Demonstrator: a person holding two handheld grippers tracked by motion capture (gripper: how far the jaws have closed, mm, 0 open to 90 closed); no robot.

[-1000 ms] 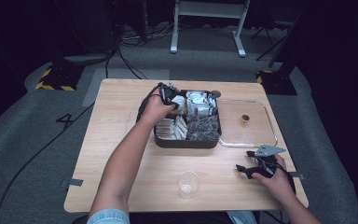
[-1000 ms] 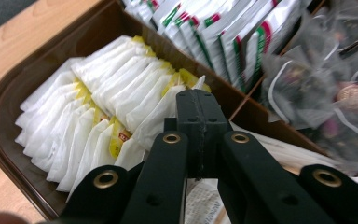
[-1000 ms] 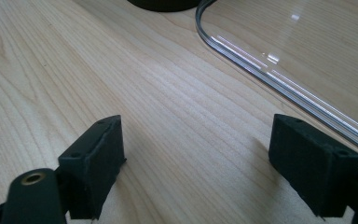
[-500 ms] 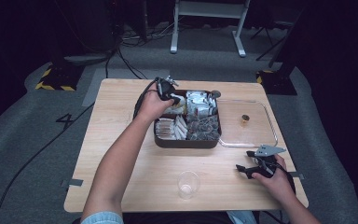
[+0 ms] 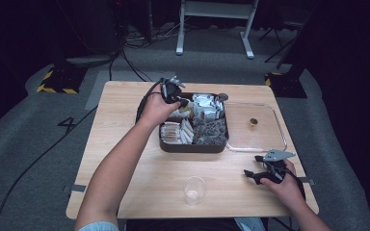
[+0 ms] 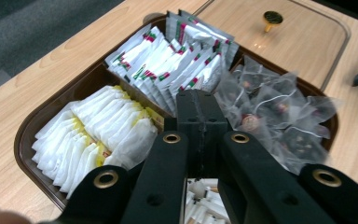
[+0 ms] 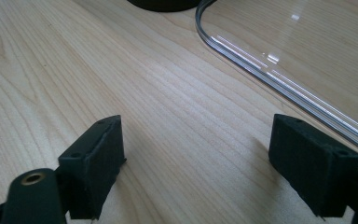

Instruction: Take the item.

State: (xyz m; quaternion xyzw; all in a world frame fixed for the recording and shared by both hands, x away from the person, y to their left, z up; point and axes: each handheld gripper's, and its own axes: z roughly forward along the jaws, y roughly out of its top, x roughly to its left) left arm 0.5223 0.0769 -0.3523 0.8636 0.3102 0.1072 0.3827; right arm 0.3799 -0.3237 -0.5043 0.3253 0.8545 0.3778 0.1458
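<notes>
A dark brown compartment tray (image 5: 192,147) sits at the middle of the table. It holds white sachets (image 6: 98,126), red-and-green printed sachets (image 6: 177,60) and clear pyramid tea bags (image 6: 275,112). My left gripper (image 5: 176,95) hovers over the tray's far left corner. In the left gripper view its jaws (image 6: 200,100) are pressed together, and I see nothing between them. My right gripper (image 5: 256,175) rests on the wood near the front right. Its jaws (image 7: 200,163) stand wide apart with bare table between them.
The tray's clear lid (image 5: 265,130) with a gold knob (image 5: 253,122) lies flat just right of the tray; its rim (image 7: 270,79) runs close ahead of the right gripper. A clear plastic cup (image 5: 194,188) stands near the front edge.
My left hand has lifted and drawn back toward the far left corner of the tray, jaws still together. The right hand has stayed put.
</notes>
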